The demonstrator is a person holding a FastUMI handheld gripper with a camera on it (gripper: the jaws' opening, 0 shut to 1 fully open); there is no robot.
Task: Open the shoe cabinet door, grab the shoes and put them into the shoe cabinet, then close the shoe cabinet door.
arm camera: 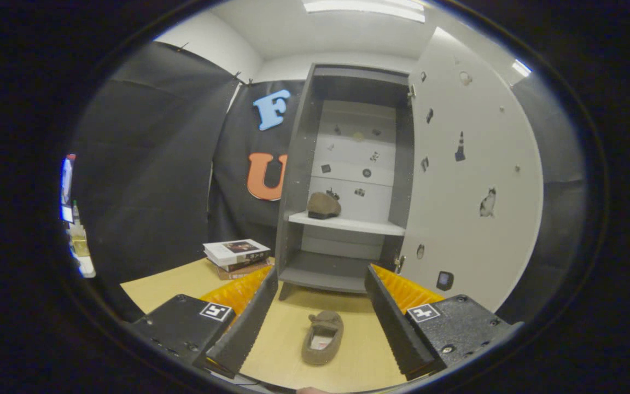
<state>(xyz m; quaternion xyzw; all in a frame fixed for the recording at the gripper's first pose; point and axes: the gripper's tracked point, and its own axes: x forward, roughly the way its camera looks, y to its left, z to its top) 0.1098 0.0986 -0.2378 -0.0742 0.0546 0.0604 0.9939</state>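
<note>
Gaping fingers (320, 323) around floor slipper (322, 337), cabinet door (473, 180) open.

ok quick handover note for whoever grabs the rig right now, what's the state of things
Hand-held gripper: open, holding nothing, fingers either side of the slipper on the floor.
Shoe cabinet: door swung open to the right.
Done: door opened; one slipper sits on the middle shelf.
Left: grasp the floor slipper lying between the fingers, place it in the cabinet, then close the door.
Stack of books beside the cabinet is not part of the job.
</note>
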